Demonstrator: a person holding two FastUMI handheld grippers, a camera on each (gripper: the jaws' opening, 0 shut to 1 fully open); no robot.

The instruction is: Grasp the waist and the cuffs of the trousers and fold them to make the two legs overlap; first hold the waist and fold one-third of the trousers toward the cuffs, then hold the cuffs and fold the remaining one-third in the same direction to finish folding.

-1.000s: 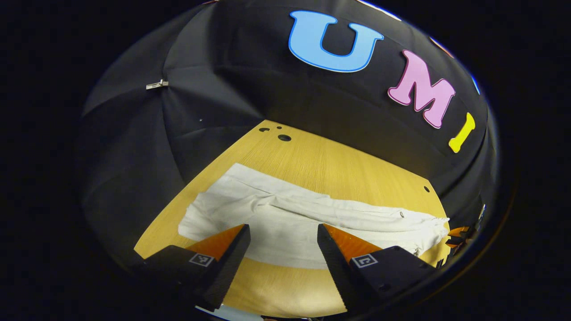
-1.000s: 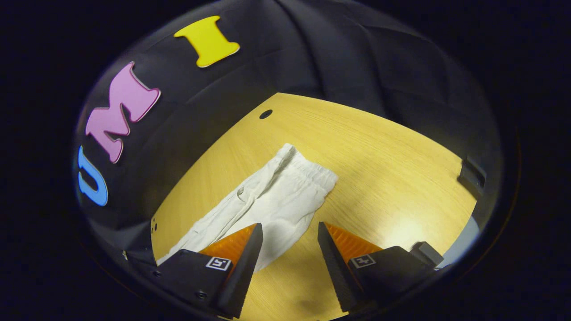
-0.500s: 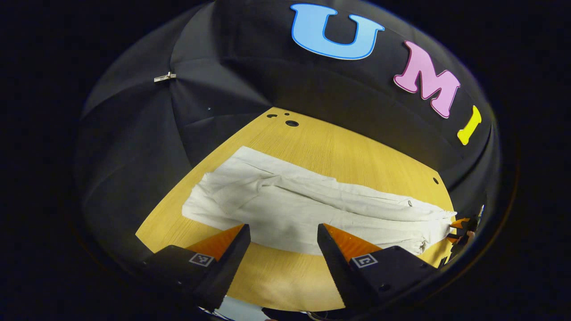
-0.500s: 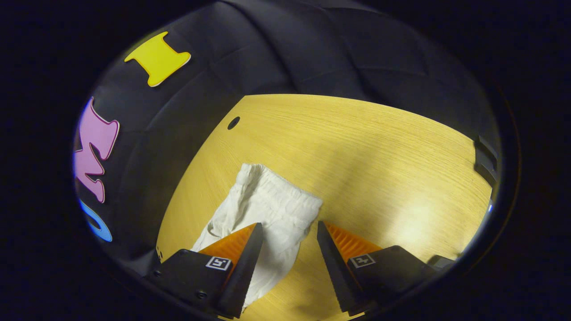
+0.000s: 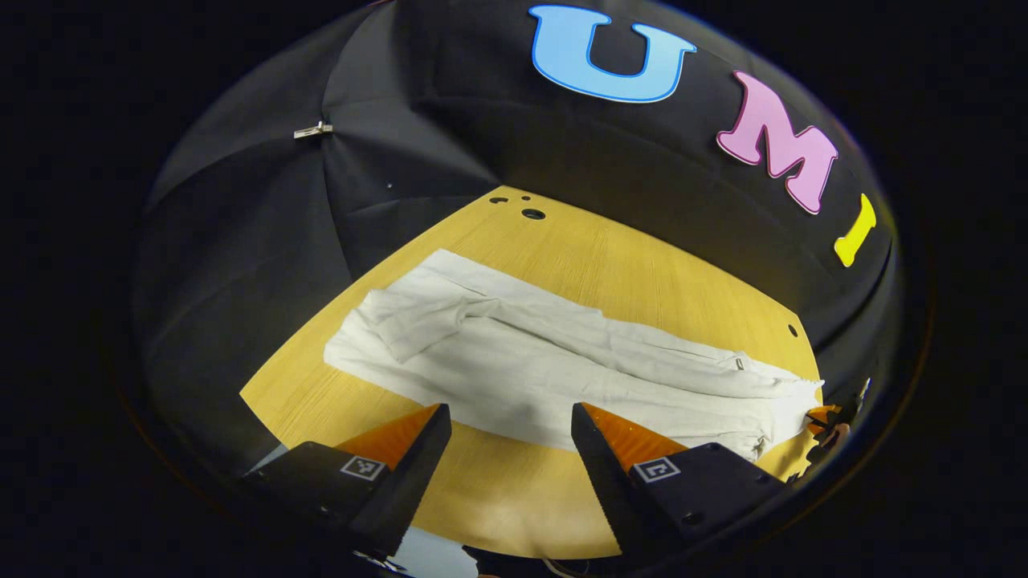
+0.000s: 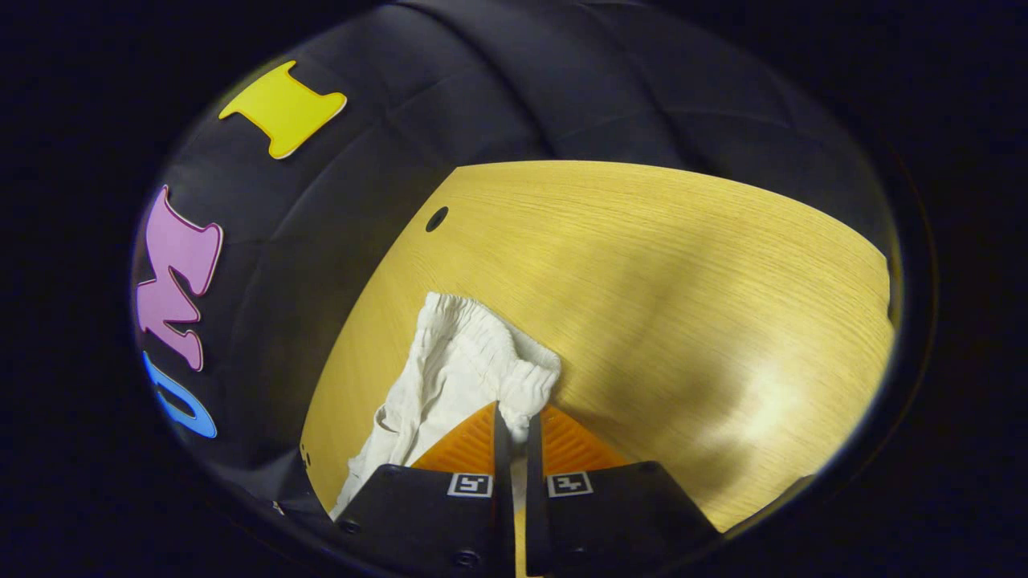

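Note:
White trousers [image 5: 546,369] lie stretched across the yellow wooden table [image 5: 610,273], cuffs at the left and waist at the right in the left gripper view. My left gripper [image 5: 507,413] hovers open over the near edge of the legs, with nothing between its fingers. In the right gripper view, my right gripper [image 6: 514,413] is shut on the gathered elastic waistband of the trousers [image 6: 458,361], whose near corner is pinched between both fingers. The right gripper [image 5: 823,417] also peeks in at the waist end in the left gripper view.
The black cloth wall closes in the table's far and left sides, with a metal clip [image 5: 313,129] on it. Small holes [image 5: 532,213] mark the far table corner, and another hole [image 6: 437,218] sits beyond the waist. Bare tabletop [image 6: 683,281] spreads right of the waist.
My right gripper moved in onto the waistband and went from open to shut on it. The left gripper stayed open and drew back slightly, showing more of the legs.

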